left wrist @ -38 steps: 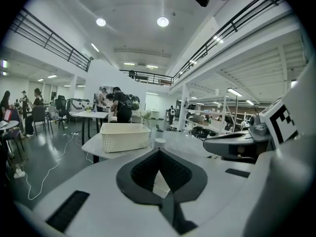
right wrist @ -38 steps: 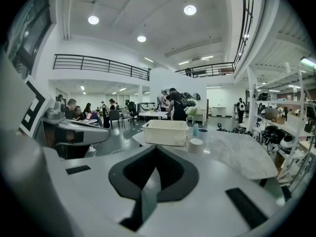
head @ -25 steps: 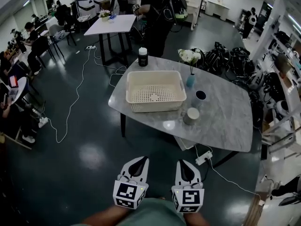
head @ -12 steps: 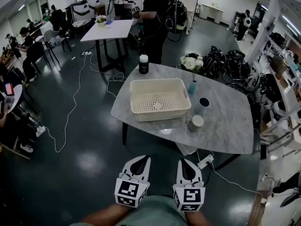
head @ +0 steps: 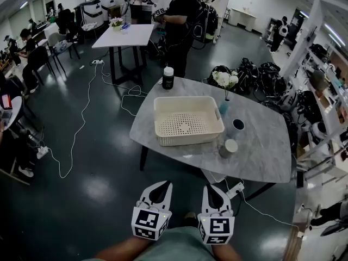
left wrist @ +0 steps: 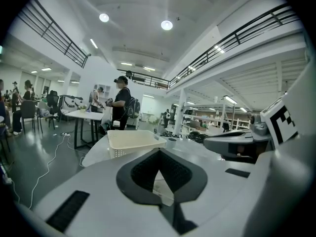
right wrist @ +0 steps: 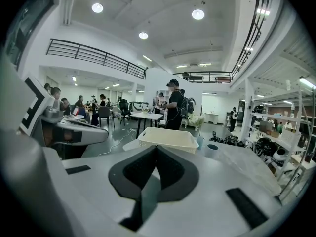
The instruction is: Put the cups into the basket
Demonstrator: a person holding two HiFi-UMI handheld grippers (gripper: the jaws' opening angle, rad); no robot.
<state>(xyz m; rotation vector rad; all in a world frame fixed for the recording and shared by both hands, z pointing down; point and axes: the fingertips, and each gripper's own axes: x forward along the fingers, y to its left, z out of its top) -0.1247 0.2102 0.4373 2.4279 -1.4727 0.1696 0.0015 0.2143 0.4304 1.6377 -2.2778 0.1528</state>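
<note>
left gripper (head: 161, 185) and right gripper (head: 211, 188) both closed on nothing; grabbing the far cup (head: 237, 127) could tip the flower vase (head: 224, 106) just beside it.

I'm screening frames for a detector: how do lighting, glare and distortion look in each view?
Head view: fisheye bending, dim edges, lamp glare on the floor; the cups stay fairly sharp. Left gripper view: black circular vignette, left claw close and soft. Right gripper view: same vignette, railings bowed, right claw soft.
</note>
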